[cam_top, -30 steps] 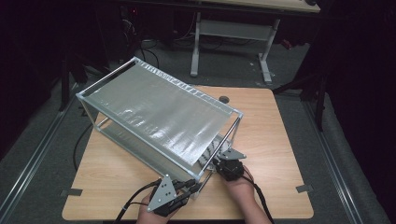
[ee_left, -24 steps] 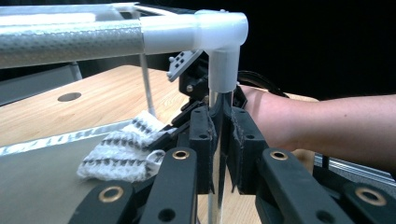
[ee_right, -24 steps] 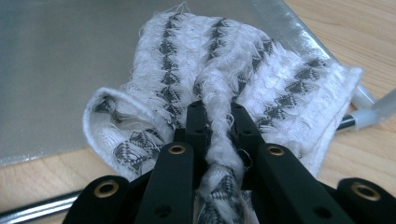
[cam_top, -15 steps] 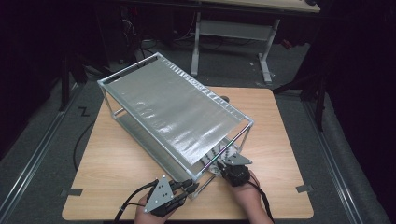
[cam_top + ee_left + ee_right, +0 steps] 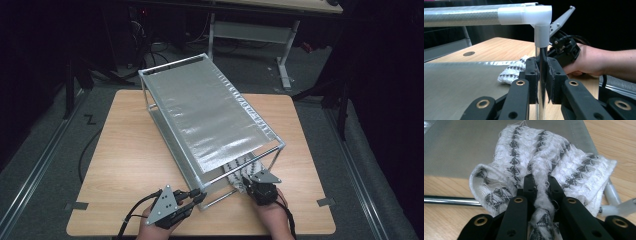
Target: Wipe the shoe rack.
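A metal-tube rack [image 5: 210,115] with silver fabric shelves stands aslant on the wooden table [image 5: 115,150]. My left gripper [image 5: 200,196] [image 5: 541,75] is shut on the rack's near upright post [image 5: 541,52], just below the white corner joint [image 5: 537,15]. My right gripper [image 5: 245,180] [image 5: 540,186] is shut on a bunched fold of a white cloth with grey pattern [image 5: 554,157] [image 5: 240,167]. The cloth lies at the near end of the lower shelf [image 5: 474,145]. In the left gripper view the right gripper [image 5: 564,47] and its hand show behind the post.
A bare metal tube [image 5: 446,200] of the rack's base lies on the wood in front of the cloth. A round hole [image 5: 469,53] is in the tabletop. Dark floor, cables and a second desk's frame [image 5: 250,30] lie beyond the table's far edge.
The rack has turned clockwise on the table, its far end swinging right. The right gripper has shifted a little to the right with the cloth. The left gripper stays on the post.
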Motion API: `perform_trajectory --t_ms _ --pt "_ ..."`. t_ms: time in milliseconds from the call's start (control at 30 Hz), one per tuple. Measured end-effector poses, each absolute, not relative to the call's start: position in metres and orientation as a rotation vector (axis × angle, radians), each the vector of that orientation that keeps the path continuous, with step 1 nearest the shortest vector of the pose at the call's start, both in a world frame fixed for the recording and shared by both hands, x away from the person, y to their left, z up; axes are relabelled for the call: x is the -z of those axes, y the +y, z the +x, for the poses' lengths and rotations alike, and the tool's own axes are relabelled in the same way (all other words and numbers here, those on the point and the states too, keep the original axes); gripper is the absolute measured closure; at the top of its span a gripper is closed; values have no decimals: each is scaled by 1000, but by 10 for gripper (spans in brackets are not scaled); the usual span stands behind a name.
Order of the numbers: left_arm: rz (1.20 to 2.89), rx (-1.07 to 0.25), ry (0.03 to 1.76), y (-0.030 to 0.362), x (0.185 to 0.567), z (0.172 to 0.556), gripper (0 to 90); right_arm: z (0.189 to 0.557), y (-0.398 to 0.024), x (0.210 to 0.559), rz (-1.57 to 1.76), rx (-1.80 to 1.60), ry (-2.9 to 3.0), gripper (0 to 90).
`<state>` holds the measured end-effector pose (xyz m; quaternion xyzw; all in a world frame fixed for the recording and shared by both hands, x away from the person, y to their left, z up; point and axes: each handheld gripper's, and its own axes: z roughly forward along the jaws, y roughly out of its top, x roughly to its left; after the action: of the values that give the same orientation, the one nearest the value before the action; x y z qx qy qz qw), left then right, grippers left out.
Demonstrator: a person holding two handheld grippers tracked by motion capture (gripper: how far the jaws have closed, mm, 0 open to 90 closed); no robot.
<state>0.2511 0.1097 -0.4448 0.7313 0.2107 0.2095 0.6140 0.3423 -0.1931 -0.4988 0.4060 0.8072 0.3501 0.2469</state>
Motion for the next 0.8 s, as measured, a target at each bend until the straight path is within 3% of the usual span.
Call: perform_trajectory --t_ms 267,467,800 --pt "1680 -466 488 111 445 254 810 338 -196 496 1109 -1003 2144 804" --pt "1678 -469 499 109 445 259 810 312 -203 473 1062 -1147 2059 800" --pt "1670 -469 495 102 446 274 810 285 -194 464 973 -1237 2076 799"
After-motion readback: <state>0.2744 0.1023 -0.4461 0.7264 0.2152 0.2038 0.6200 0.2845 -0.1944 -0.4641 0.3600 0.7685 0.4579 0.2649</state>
